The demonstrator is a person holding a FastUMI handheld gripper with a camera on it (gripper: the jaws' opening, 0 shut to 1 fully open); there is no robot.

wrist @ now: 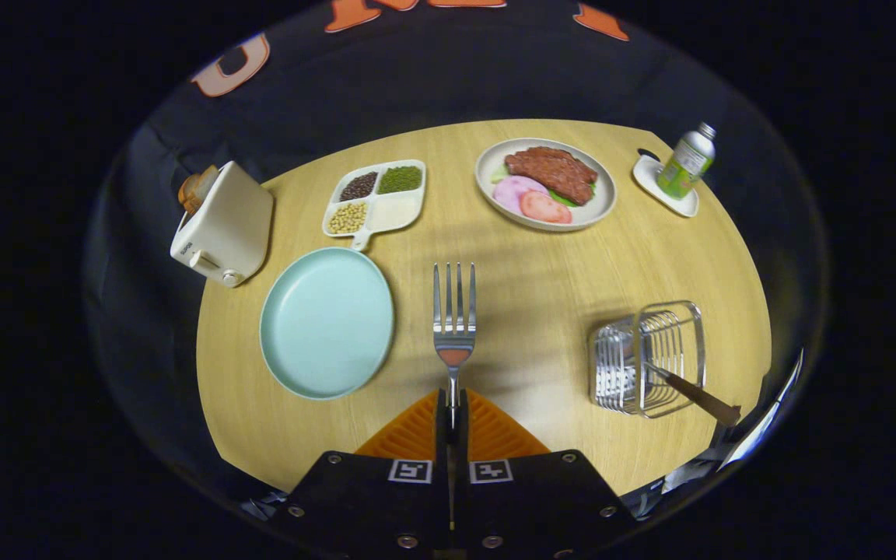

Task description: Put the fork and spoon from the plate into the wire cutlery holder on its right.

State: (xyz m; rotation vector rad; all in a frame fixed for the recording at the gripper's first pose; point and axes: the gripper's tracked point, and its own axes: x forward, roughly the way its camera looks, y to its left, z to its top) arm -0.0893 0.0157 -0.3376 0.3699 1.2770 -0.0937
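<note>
Fork (454, 327): stiff, light, slick metal, clamped by its thin handle in the closed gripper (453, 416), tines forward above the table (541, 264), between empty plate (327, 323) and wire cutlery holder (646, 358).

Shiny metal fork (454, 311); matt wood-grain table (541, 264); glossy wire holder (648, 358).

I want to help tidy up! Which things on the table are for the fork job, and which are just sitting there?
For the job:
fork, held in the shut tool
wire cutlery holder, a brown handle already in it
empty green plate

Just sitting there:
toaster
divided tray of beans
plate of food
bottle on a small dish
</note>
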